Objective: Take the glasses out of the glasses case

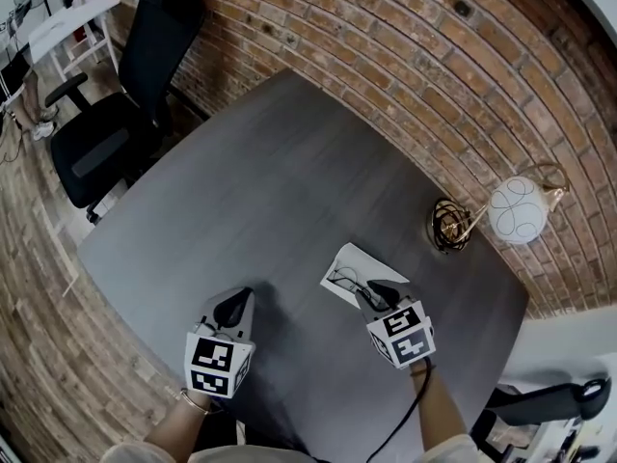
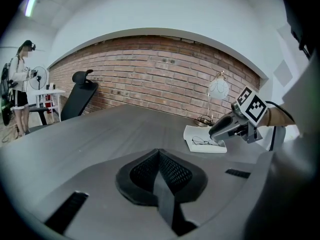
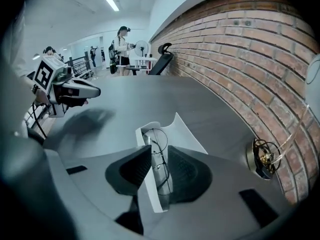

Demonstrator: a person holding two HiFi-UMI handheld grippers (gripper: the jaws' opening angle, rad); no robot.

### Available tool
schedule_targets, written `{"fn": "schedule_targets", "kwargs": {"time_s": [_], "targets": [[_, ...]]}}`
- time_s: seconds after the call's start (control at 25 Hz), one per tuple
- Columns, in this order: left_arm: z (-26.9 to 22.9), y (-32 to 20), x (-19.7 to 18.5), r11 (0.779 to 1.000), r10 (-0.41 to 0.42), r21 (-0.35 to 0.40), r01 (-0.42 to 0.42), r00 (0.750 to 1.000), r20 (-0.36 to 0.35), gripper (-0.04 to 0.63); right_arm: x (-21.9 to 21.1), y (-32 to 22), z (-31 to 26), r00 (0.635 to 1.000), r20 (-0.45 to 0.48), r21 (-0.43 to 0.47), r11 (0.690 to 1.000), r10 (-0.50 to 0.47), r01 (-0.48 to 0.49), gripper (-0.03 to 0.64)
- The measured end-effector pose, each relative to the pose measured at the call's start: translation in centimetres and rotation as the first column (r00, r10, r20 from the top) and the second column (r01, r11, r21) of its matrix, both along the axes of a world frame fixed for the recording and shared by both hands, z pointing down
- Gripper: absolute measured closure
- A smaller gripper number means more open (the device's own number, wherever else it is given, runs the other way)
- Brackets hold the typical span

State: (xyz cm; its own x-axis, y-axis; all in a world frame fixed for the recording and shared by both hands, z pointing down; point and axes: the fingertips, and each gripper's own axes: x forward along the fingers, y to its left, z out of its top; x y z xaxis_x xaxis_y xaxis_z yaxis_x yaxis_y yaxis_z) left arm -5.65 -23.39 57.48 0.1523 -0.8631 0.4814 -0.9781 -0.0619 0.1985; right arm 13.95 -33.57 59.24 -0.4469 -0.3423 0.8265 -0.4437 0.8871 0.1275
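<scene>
Left tool (image 2: 159, 154): jaws pressed together, nothing between them; held above bare table, as the right gripper view shows.
Right tool (image 3: 159, 149): jaws drawn in to a narrow gap and pinching the glasses (image 3: 159, 139); the near wall of the glasses case also stands in that gap.
Glasses: thin dark wire frame, lying inside the open case; one lens sits just ahead of the right tool's tips and the rest runs back between its jaws.
Glasses case (image 3: 185, 134): white, open, flat on the table directly under and ahead of the right tool's tip; its lid flap lies spread ahead and to the right of that tool.
Spacing of tools: the left tool is well apart from the case, off to the right tool's left.
Table (image 1: 289, 162): grey, bare ahead of the left tool.
Lamp (image 1: 518, 210): white globe on a thin stem with a dark wire base (image 1: 448, 225), ahead and to the right of the right tool, clear of the case.
Office chair (image 1: 116, 133): black, beyond the table's far corner, ahead and to the left of the left tool.
Brick wall (image 1: 386, 46): runs along the table's far edge, ahead of both tools.
</scene>
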Motion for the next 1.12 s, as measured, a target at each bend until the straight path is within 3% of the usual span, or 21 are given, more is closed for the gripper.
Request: {"fn": "schedule_targets", "kwargs": {"time_s": [0.44, 0.84, 1.12], "targets": [[1.1, 0.0, -0.9, 0.999, -0.029, -0.035, 0.029, 1.0, 0.002, 0.578, 0.1, -0.5, 2.0, 0.989, -0.076, -0.068, 0.99, -0.126, 0.121, 0.502], [2.0, 0.1, -0.3, 0.998, -0.029, -0.05, 0.029, 1.0, -0.008, 0.578, 0.1, -0.5, 3.5, 0.966, -0.111, -0.13, 0.967, -0.234, 0.22, 0.503], [2.3, 0.1, -0.4, 0.998, -0.036, -0.051, 0.035, 0.999, -0.006, 0.578, 0.0, -0.5, 3.4, 0.943, -0.147, -0.225, 0.938, -0.3, 0.263, 0.503]]}}
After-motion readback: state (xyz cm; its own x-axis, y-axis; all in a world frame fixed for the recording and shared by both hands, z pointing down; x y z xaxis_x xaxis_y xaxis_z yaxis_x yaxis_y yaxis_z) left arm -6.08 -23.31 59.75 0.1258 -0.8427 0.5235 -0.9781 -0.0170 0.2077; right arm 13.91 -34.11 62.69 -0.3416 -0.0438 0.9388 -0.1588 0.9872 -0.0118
